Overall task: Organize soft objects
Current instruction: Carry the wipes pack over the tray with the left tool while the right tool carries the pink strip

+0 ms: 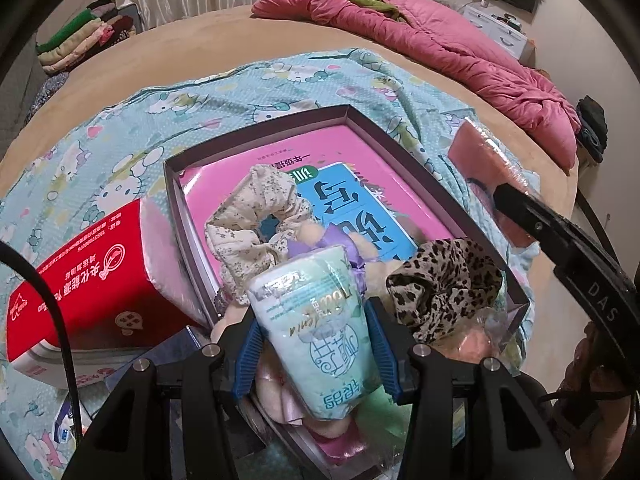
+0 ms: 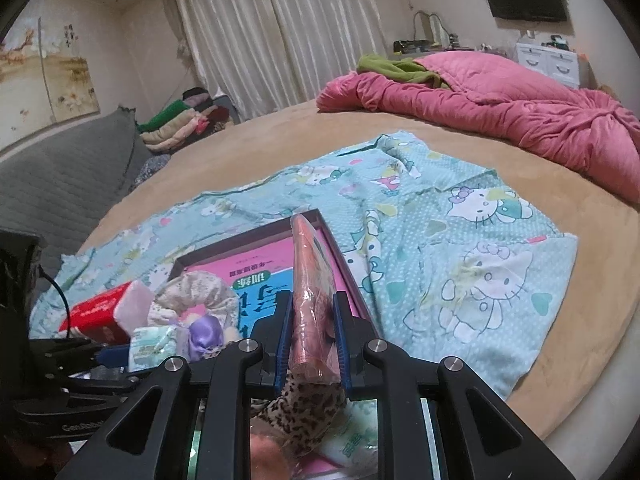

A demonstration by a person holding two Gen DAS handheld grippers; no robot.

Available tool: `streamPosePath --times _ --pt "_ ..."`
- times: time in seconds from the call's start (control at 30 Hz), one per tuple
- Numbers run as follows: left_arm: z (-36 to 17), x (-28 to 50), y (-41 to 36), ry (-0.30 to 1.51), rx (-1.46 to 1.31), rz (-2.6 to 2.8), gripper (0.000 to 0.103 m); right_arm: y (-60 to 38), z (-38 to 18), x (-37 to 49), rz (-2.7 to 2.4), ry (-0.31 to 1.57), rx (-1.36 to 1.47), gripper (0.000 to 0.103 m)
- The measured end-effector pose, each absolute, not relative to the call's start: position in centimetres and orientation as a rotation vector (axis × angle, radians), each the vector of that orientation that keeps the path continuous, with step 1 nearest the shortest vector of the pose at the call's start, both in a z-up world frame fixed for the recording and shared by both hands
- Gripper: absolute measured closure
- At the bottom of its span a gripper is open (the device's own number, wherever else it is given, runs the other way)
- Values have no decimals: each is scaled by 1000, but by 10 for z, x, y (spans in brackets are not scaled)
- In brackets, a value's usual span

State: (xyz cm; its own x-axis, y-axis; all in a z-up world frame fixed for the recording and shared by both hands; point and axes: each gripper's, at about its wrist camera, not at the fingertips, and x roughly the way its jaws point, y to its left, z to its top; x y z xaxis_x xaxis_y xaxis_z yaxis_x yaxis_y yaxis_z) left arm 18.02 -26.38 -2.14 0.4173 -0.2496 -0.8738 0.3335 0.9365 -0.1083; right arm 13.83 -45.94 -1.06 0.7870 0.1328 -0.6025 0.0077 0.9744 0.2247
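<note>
Two grippers, both loaded, over the bed. Going left to right on the blue cartoon sheet: red tissue box sits against the left wall of the open cardboard box. Inside that box, on a pink book, I see a floral scrunchie toward the left side, a purple fabric piece just behind the pack I'm holding, and a leopard-print scrunchie at the right wall near the front corner.

Left gripper: blue pads pinching a pale green tissue pack on both sides, held above the front part of the box, over the soft items there.

Right gripper: pads pressed onto a thin pink item in clear plastic wrap, standing edge-up between them, above the box's right edge. Leopard scrunchie is directly below it in the right wrist view.

Pink quilt bunched at the far right of the bed, folded clothes stacked off the far left corner.
</note>
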Motion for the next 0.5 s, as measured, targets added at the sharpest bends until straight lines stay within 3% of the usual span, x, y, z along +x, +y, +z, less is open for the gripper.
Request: streamPosePath --times 0.5 --pt "-24 182 -261 1083 73 -367 53 -450 -32 158 77 743 137 82"
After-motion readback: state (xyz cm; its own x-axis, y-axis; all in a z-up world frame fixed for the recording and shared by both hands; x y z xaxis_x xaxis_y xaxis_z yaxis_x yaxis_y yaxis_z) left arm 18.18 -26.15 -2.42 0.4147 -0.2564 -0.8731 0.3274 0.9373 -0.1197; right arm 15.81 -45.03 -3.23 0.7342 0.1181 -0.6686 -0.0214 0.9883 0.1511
